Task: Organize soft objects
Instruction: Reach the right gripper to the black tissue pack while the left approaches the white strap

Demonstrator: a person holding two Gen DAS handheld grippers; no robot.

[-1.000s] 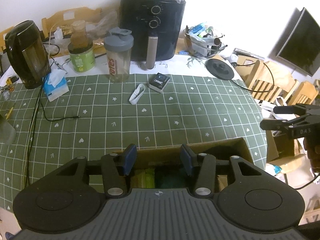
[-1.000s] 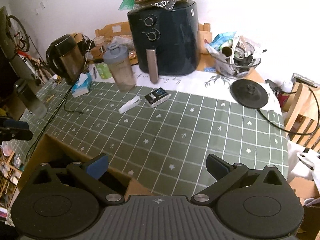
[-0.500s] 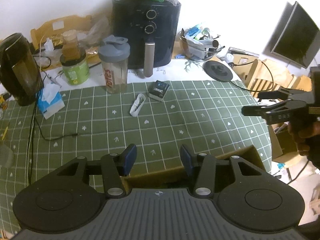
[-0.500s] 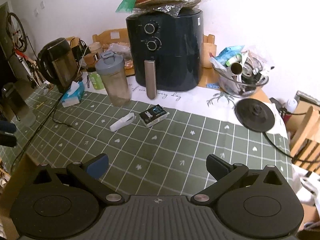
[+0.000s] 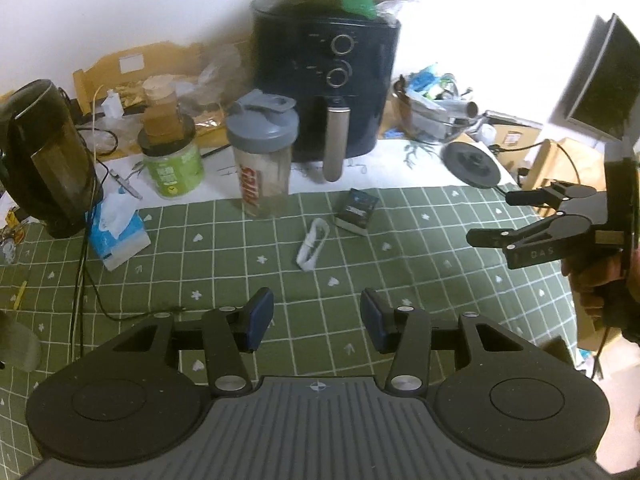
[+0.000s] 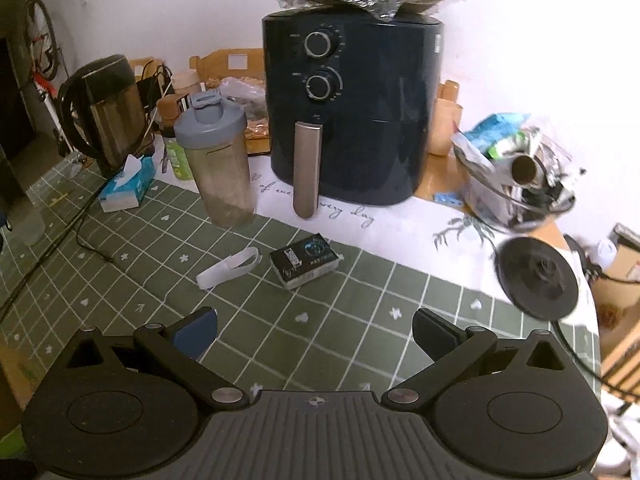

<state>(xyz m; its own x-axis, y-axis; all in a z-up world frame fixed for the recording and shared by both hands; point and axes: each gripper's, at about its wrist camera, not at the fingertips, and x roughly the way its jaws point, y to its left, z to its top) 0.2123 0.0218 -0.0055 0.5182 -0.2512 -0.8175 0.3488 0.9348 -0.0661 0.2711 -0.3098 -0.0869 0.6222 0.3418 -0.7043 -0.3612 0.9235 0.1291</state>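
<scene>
both grippers, left gripper (image 5: 316,320) and right gripper (image 6: 314,330), hover with jaws apart and empty over the bench (image 5: 400,276); white strap (image 5: 312,250) mid-frame.

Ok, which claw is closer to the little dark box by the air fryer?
Right, it seems. The right claw faces the dark box straight ahead, close by. The left claw sits farther back, the box ahead and slightly right.

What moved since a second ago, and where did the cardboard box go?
Both grippers moved forward over the table, toward the air fryer. The cardboard box slipped out of view beneath them. The left gripper and right gripper stayed open and empty. The white strap and small dark box stayed put.
</scene>
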